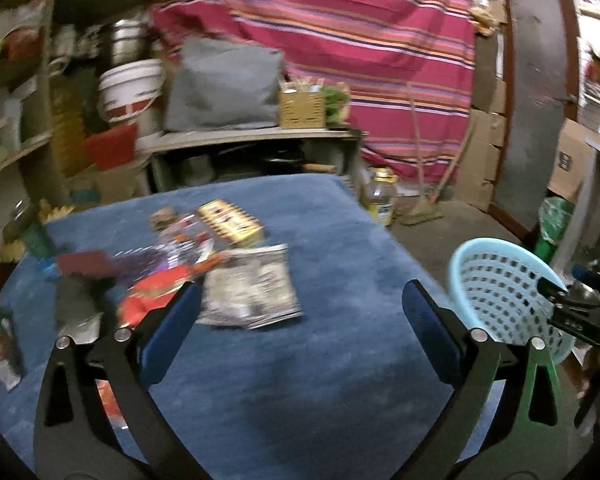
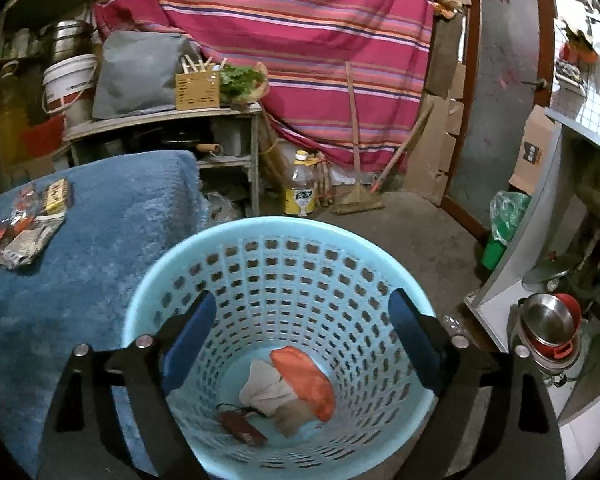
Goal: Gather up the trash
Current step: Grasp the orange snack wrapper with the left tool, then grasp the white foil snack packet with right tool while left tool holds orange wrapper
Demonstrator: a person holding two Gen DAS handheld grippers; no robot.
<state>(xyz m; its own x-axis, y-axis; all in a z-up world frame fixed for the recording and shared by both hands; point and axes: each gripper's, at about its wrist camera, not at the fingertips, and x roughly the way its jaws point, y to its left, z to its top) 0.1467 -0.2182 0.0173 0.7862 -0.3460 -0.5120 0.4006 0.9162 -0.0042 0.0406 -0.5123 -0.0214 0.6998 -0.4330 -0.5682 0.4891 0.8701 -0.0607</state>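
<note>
Right gripper (image 2: 302, 336) spread, empty, above light-blue basket (image 2: 204, 252) holding orange wrapper (image 2: 312, 380), handy beside blue-covered table (image 1: 340, 360). Left gripper (image 1: 300, 312) released, grasping nothing, facing remaining trash pile (image 1: 220, 264) at far left.

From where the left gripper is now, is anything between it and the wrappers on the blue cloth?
Nothing visible. The left gripper is open and empty above bare blue cloth, and the pile of wrappers lies just ahead of its fingertips, the silver packet nearest. The view is blurred, so small items could be missed.
</note>
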